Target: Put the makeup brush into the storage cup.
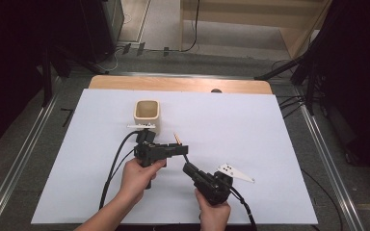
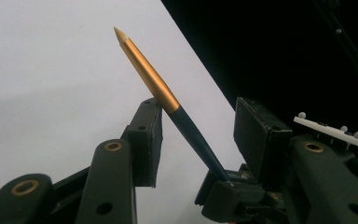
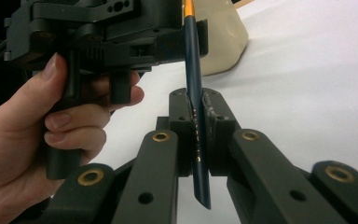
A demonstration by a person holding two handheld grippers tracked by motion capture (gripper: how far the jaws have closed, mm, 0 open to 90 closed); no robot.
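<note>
A pencil-like stick (image 1: 178, 139) with a dark blue shaft and a gold pointed end (image 2: 154, 79) stands tilted above the white table. My right gripper (image 1: 188, 168) is shut on its blue lower shaft (image 3: 193, 70), the two jaws pressed against it (image 3: 196, 107). My left gripper (image 1: 183, 150) reaches in from the left. Its jaws (image 2: 200, 123) stand apart on either side of the stick, where blue meets gold, with a gap on the right side. A cream square cup (image 1: 147, 115) stands just behind the left gripper, open and upright.
The white sheet (image 1: 250, 125) covers the table, with a wooden strip (image 1: 173, 84) along its far edge. Cables (image 1: 113, 163) trail from both grippers toward the near edge. Dark floor and metal rails (image 1: 29, 144) surround the table.
</note>
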